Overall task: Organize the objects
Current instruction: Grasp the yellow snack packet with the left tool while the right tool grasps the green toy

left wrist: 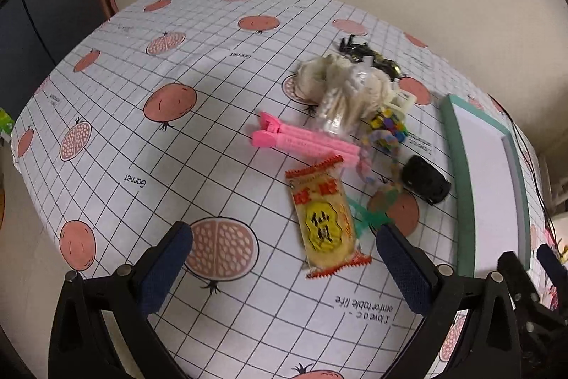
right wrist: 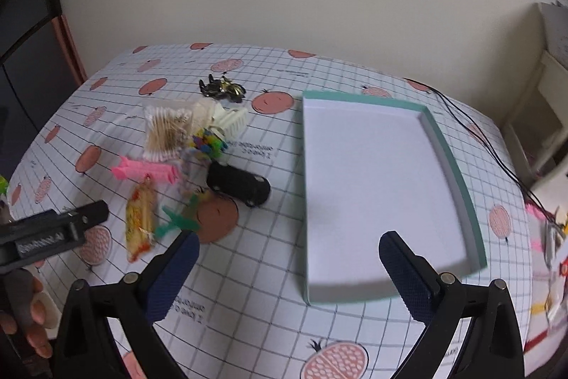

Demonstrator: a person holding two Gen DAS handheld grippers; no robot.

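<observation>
Nearest, left gripper [left wrist: 284, 244], jaws spread wide and holding nothing, poised above the tablecloth [left wrist: 177, 144] printed with a grid and pomegranates. Right gripper [right wrist: 287, 254] likewise spread wide and empty, its right finger over the near edge of the teal-rimmed tray [right wrist: 458, 173], its left finger over bare cloth. At far left of the right wrist view, a hand [right wrist: 30, 318] grasping the body of the left gripper.

Just beyond the left fingertips, snack packet [left wrist: 325, 219] in yellow and red, lying flat, lengthwise away from the camera. Beside its right edge, green plastic clip [left wrist: 369, 217]. Further on, pink clip [left wrist: 301, 139] lying crosswise, touching the packet's far end. To its right, black toy car [right wrist: 238, 183], near the tray but apart from it. Behind these, heaped together: multicoloured bead string [left wrist: 388, 130], bag of cotton swabs [right wrist: 165, 130], cream comb [right wrist: 232, 119]. Farthest, small pile of black and gold pieces [right wrist: 222, 88], kind unclear. Tray interior white, containing nothing.
</observation>
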